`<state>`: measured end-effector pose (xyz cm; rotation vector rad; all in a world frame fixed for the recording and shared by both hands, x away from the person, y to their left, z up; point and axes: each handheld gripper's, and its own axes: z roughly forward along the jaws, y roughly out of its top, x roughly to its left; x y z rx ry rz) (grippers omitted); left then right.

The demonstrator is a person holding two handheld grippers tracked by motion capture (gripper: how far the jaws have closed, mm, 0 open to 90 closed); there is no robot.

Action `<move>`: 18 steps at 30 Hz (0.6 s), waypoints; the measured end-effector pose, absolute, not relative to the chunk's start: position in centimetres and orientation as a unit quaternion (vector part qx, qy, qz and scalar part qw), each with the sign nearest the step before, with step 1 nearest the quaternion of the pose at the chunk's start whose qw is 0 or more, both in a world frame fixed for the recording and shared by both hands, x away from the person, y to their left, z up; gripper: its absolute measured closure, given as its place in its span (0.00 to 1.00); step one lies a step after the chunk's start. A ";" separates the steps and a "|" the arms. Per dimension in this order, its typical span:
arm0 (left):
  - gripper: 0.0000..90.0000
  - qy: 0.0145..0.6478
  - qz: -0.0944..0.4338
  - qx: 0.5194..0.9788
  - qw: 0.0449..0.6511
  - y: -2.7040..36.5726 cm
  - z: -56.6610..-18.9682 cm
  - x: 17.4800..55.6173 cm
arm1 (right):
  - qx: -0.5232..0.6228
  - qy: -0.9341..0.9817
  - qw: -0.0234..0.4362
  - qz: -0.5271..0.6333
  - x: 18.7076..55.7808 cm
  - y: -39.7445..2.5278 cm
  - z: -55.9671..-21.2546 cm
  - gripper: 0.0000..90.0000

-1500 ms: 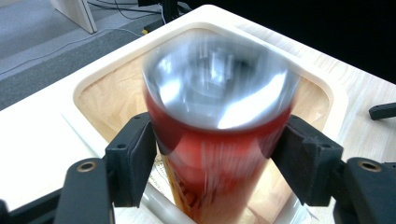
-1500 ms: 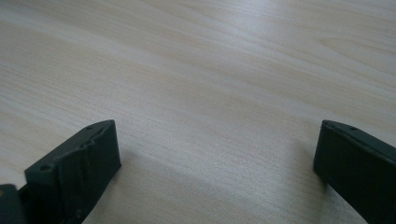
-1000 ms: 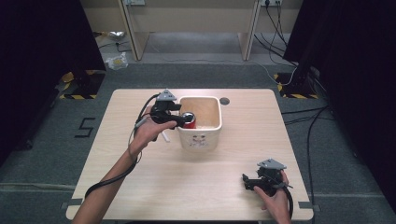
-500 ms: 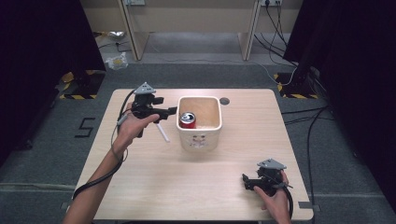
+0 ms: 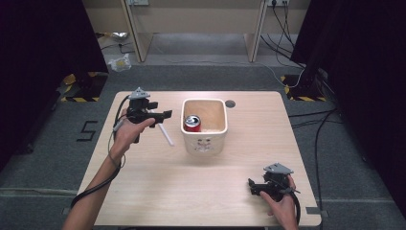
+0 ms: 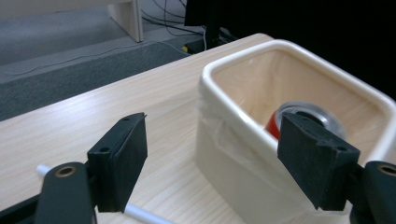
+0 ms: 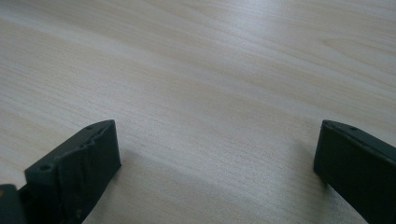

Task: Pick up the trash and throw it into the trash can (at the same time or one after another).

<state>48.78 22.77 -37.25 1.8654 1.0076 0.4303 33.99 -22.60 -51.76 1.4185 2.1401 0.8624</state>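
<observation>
The right gripper [image 5: 253, 184] rests wide open and empty at the table's 5 o'clock. The left gripper [image 5: 165, 114], wide open and empty too, is nearer the white stick [image 5: 166, 135], lying lengthwise 11-to-5 just beneath its jaws, beside the tub [image 5: 205, 143] holding the can [image 5: 192, 121].

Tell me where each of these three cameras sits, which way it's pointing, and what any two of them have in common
High view: fixed above the person's side, facing forward and down on the table; forearms, left gripper and right gripper show.
Left gripper view: rides the left gripper, facing across the table at the cream bin; its open black jaws show.
Right gripper view: rides the right gripper, low, facing bare tabletop; its open jaws show.
Shared: high and left gripper views both show the bin, the red can inside it and the white stick.
</observation>
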 end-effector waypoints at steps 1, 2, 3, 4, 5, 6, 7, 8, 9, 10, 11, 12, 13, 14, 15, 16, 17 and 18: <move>0.27 0.414 0.176 0.761 0.468 22.9 -37.6 48.9 | 0.511 0.772 0.215 0.311 34.0 -22.6 -51.8 0.01; 0.27 0.414 0.176 0.761 0.468 22.9 -37.6 48.9 | 0.512 0.772 0.215 0.311 34.0 -22.6 -51.8 0.01; 0.27 0.418 0.175 0.760 0.466 23.1 -37.9 48.9 | 0.512 0.772 0.215 0.311 34.0 -22.6 -51.8 0.01; 0.27 0.425 0.174 0.757 0.465 23.3 -38.4 49.1 | 0.511 0.772 0.215 0.311 34.0 -22.6 -51.8 0.01; 0.27 0.425 0.174 0.757 0.465 23.3 -38.4 49.1 | 0.511 0.772 0.215 0.311 34.0 -22.6 -51.8 0.01; 0.27 0.430 0.178 0.755 0.462 23.5 -38.8 49.2 | 0.511 0.772 0.215 0.311 34.0 -22.6 -51.8 0.01; 0.28 0.434 0.179 0.754 0.460 23.7 -39.1 49.3 | 0.511 0.772 0.215 0.311 34.0 -22.6 -51.8 0.01; 0.28 0.436 0.180 0.754 0.457 23.8 -39.3 49.4 | 0.511 0.772 0.215 0.311 34.0 -22.6 -51.8 0.01; 0.29 0.439 0.182 0.753 0.455 23.9 -39.6 49.5 | 0.511 0.772 0.215 0.311 34.0 -22.6 -51.8 0.01; 0.29 0.442 0.185 0.753 0.451 24.0 -39.8 49.7 | 0.511 0.772 0.215 0.311 34.0 -22.6 -51.8 0.01; 0.30 0.442 0.185 0.753 0.451 24.0 -39.8 49.7 | 0.511 0.772 0.215 0.311 34.0 -22.6 -51.8 0.01; 0.30 0.449 0.190 0.751 0.445 24.0 -40.4 49.9 | 0.510 0.772 0.215 0.311 34.0 -22.6 -51.8 0.01; 0.31 0.449 0.190 0.751 0.445 24.0 -40.4 49.9 | 0.510 0.772 0.215 0.311 34.0 -22.6 -51.8 0.01; 0.31 0.455 0.187 0.751 0.441 24.0 -41.1 50.2 | 0.511 0.772 0.215 0.311 34.0 -22.5 -51.8 0.01; 0.32 0.455 0.187 0.751 0.441 24.0 -41.1 50.2 | 0.511 0.772 0.215 0.311 34.0 -22.5 -51.8 0.01; 0.32 0.461 0.186 0.750 0.436 24.0 -41.9 50.6 | 0.510 0.772 0.216 0.311 34.0 -22.6 -51.8 0.01; 0.32 0.461 0.186 0.750 0.436 24.0 -41.9 50.6 | 0.510 0.773 0.216 0.311 34.0 -22.6 -51.8 0.01; 0.33 0.467 0.186 0.749 0.431 24.0 -42.7 50.9 | 0.510 0.772 0.216 0.311 34.0 -22.6 -51.8 0.01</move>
